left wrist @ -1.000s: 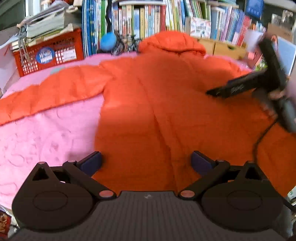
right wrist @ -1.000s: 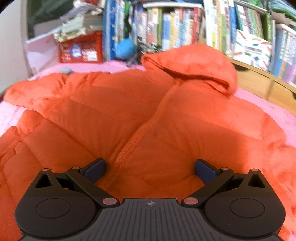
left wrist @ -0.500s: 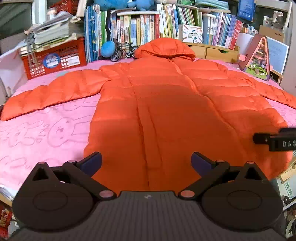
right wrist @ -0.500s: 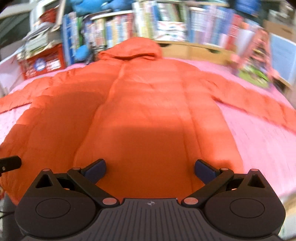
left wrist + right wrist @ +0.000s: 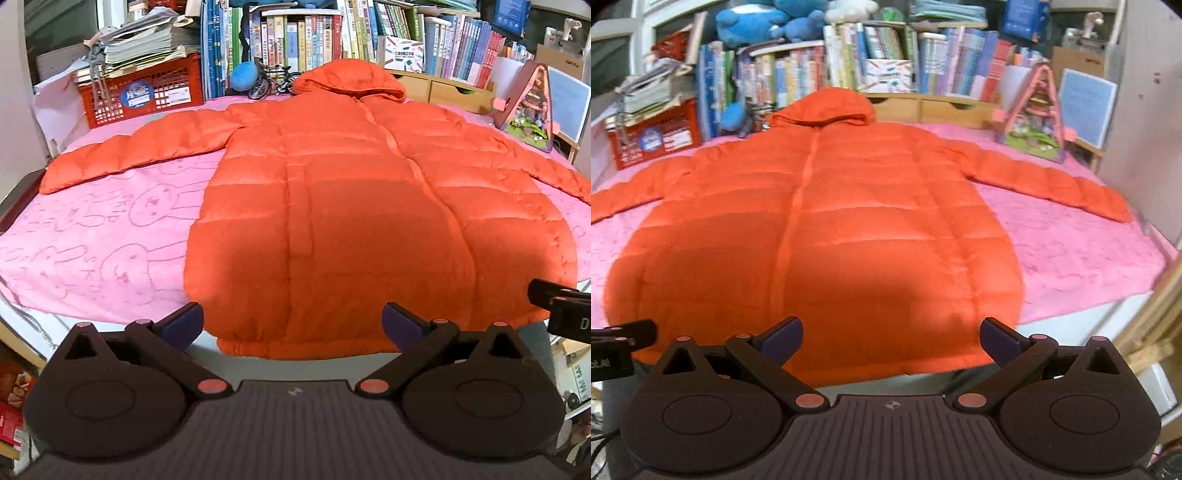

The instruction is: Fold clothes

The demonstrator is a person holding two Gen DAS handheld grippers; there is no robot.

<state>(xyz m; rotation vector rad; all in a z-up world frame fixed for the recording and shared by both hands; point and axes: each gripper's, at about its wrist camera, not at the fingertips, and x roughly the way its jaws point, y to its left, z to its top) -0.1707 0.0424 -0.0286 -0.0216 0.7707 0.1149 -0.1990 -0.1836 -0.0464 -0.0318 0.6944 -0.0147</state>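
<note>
Puffy quilted orange jacket [image 5: 369,221], flat

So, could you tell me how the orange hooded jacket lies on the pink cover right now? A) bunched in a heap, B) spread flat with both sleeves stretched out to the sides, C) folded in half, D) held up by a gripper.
B: the orange hooded jacket lies flat on the pink cover, a sleeve reaching out to each side, and neither open gripper touches it.
</note>
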